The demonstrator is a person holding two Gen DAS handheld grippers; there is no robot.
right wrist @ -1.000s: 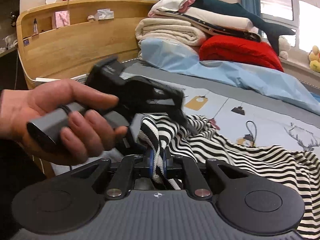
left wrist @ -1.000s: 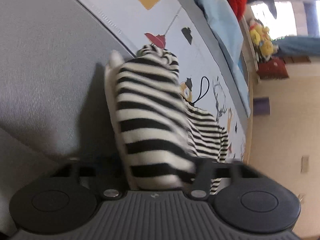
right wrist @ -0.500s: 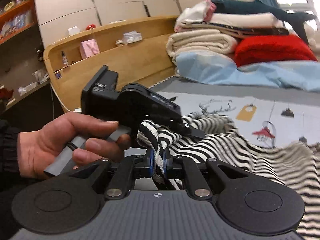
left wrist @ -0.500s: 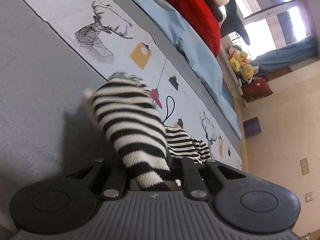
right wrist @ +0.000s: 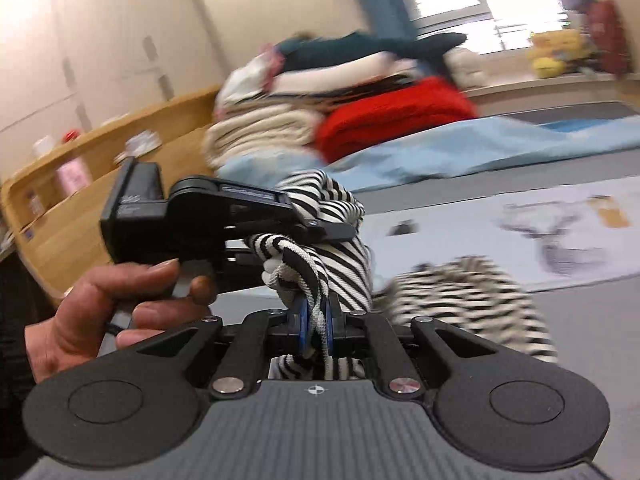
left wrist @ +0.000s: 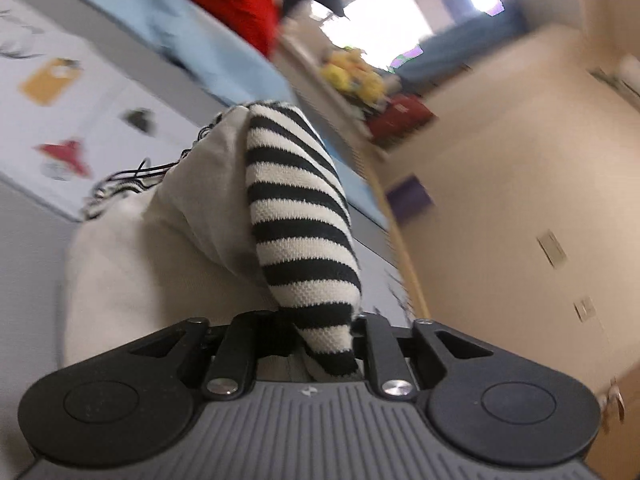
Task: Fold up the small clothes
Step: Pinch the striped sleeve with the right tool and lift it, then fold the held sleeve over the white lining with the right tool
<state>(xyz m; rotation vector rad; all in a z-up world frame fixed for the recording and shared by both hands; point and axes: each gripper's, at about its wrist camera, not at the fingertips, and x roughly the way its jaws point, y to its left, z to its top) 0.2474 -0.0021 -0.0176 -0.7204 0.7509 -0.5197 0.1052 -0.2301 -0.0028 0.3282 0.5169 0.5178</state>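
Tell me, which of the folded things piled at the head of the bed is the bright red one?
The red blanket, low on the pile's window side, resting on the light blue cover. The cream blankets beside it and the dark teal plush on top are duller.

no readable text, labels too blurred
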